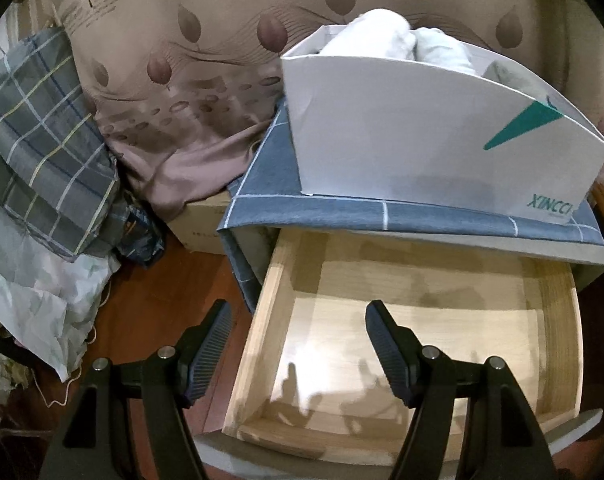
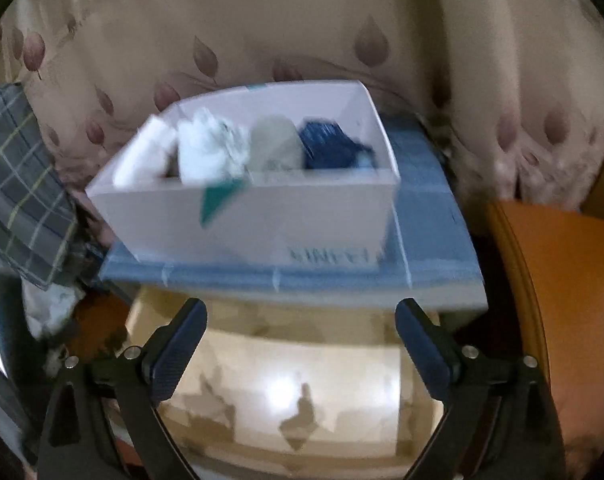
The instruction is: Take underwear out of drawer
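Note:
The wooden drawer [image 1: 262, 320] stands pulled out, and its floor [image 2: 282, 380] shows bare, with only shadows on it. On the blue checked cloth [image 1: 402, 212] above it sits a white box [image 1: 422, 140] holding rolled garments. In the right wrist view, which is blurred, the box [image 2: 302, 216] holds a white roll [image 2: 210, 148], a pale green roll [image 2: 276, 142] and a blue roll [image 2: 330, 146]. My left gripper [image 1: 298, 312] hangs open over the drawer's left side wall, holding nothing. My right gripper [image 2: 302, 308] is wide open above the drawer's back edge, with nothing between its fingers.
A curtain printed with tulips [image 1: 182, 80] hangs behind the cabinet. At the left lie plaid bedding [image 1: 42, 140], a white bag [image 1: 42, 300] and a cardboard box [image 1: 206, 220]. An orange piece of furniture [image 2: 562, 300] stands close on the right.

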